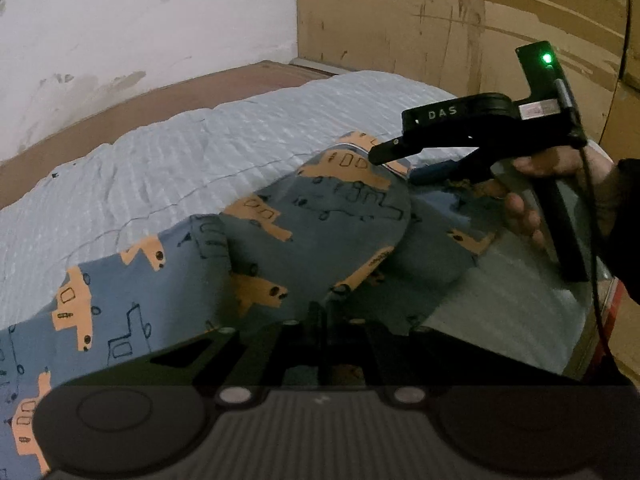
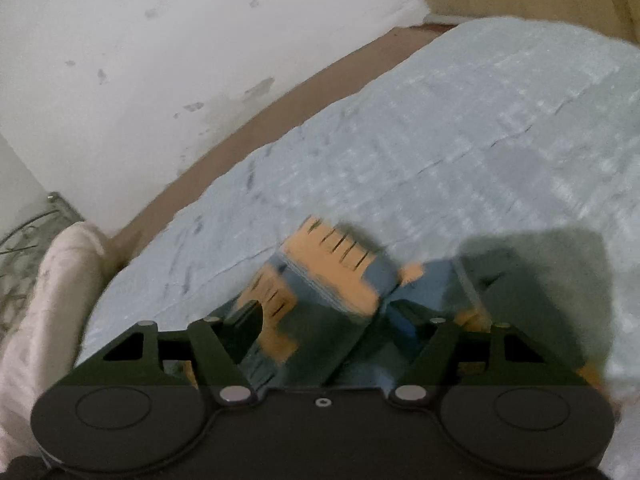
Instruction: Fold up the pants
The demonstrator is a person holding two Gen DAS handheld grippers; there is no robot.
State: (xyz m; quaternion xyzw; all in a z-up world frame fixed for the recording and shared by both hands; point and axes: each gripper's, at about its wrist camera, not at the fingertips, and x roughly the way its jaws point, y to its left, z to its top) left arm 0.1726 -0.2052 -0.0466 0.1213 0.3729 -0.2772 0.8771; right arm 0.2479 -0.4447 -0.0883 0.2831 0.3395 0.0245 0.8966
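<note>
The pants are blue with orange car prints and lie bunched on a pale blue quilt. My left gripper is shut on a raised fold of the pants, close under the camera. My right gripper shows at the right in the left wrist view, held by a hand, its fingers clamped on the far edge of the pants. In the right wrist view the right gripper is shut on lifted, blurred pants cloth above the quilt.
The quilt covers a bed with a brown frame against a white wall. Cardboard panels stand behind the bed's far end. A pale pink cloth roll lies at the bed's left side.
</note>
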